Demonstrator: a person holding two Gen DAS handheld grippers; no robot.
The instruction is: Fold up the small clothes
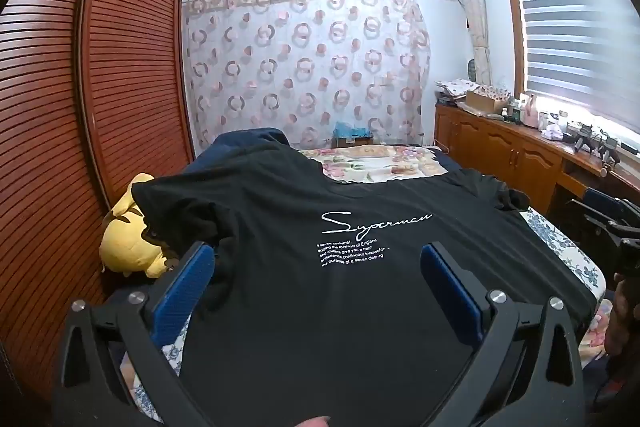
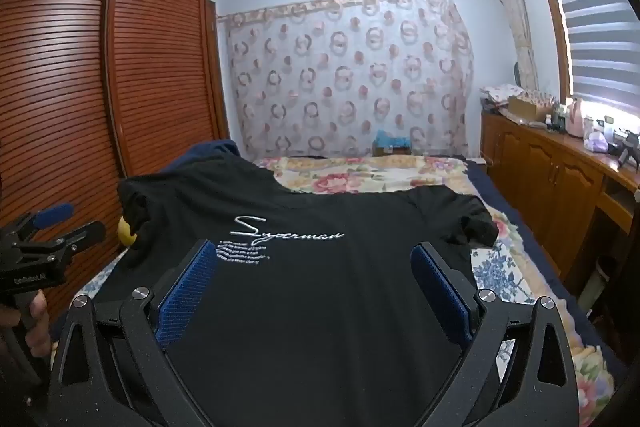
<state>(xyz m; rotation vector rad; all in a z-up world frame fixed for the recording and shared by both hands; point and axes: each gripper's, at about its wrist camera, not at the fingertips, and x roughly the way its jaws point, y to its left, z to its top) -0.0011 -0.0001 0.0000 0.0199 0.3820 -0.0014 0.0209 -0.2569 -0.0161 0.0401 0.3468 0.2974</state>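
So the black T-shirt (image 1: 320,287) is lying spread out flat on the bed (image 2: 504,267), printed side up, with the white "Superman" script (image 1: 376,221) sitting roughly mid-chest, and nothing is looking folded yet, so I'd say we're sitting right at the start of the first fold. Both tools are hovering over the hem end of the shirt, on the near side of the script, and tilting gently downward toward the fabric. The left gripper (image 1: 320,263) is holding its jaws wide apart with just cloth showing in the gap, nothing pinched, and the right gripper (image 2: 314,259) is doing the same thing a bit off to the side. From the right wrist view you can catch the person's hand (image 2: 34,323) wrapping around the left tool's handle. The sleeve on the right of the script (image 2: 476,223) is bunching up a little near the edge of the bed, and the other one is draping over a yellow plush toy (image 1: 128,239) on the left of the script. My guess is the next move is calling for each tool dipping down to a shirt edge or corner and pinching a single layer before anything is getting lifted over.
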